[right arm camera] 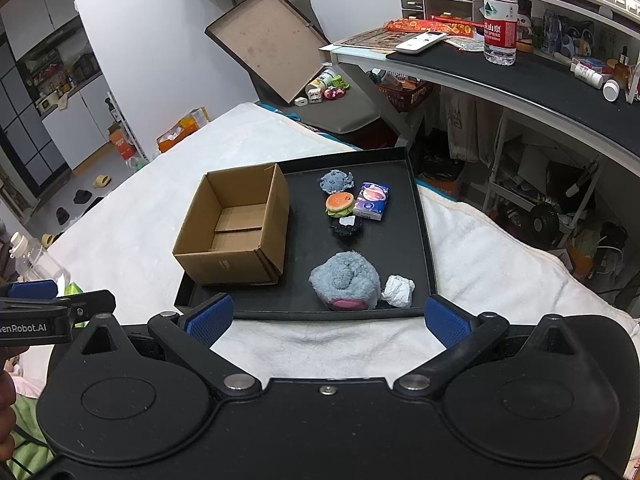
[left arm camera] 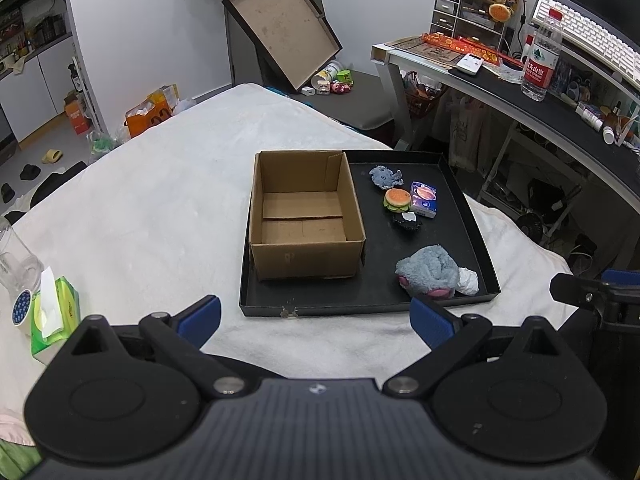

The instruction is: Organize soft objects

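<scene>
we hold left gripper (left arm camera: 316, 320) and right gripper (right arm camera: 327, 318) spread wide, empty, short of black tray (right arm camera: 424, 240) | soft items loose beside empty cardboard box (right arm camera: 236, 228), likely the bin | grey plush (right arm camera: 346, 280) nearest, likely first pick

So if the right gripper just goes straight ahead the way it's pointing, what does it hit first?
Probably the near rim of the black tray, then the fluffy grey plush just behind it. The right gripper is open and holds nothing; depth is hard to judge.

White bed (left arm camera: 160, 200) — black tray (left arm camera: 472, 236) atop
</scene>
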A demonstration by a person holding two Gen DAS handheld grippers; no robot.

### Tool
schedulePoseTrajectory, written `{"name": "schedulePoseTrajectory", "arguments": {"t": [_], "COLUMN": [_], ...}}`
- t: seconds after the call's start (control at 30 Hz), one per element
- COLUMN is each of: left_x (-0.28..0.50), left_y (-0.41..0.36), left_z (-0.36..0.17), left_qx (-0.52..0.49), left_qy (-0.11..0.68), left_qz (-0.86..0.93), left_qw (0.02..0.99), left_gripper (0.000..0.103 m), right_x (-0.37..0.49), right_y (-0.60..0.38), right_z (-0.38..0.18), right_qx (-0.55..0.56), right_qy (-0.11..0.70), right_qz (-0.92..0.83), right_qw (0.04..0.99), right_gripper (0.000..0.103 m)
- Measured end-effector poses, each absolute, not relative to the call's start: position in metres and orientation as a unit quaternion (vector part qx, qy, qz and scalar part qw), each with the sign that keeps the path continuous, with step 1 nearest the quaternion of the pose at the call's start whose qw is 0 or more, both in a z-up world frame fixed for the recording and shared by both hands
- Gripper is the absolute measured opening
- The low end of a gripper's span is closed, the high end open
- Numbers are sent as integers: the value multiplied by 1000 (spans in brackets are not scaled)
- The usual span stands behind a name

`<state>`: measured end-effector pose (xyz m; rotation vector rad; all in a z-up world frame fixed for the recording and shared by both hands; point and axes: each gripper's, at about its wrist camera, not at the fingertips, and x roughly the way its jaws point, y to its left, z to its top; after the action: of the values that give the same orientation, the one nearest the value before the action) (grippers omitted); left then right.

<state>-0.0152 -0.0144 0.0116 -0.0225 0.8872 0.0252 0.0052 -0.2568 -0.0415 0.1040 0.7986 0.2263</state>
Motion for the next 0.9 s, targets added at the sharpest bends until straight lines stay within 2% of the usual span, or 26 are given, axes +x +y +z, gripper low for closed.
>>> {"name": "schedulePoseTrajectory", "arguments": {"t": [0.9], "left_x": [10], "left_y": [3], "left_z": [-9], "left_qx": [-21], "left_qy": [441], "left_qz": [20], "left_qw": [897], "left_gripper": [100], "right_x": [30], "right_y": [-253], "right_z": [-59], "right_qx": [64], "right_qy": [398], "right_qz": [104], "right_qw": [909], "right_gripper": [103]}}
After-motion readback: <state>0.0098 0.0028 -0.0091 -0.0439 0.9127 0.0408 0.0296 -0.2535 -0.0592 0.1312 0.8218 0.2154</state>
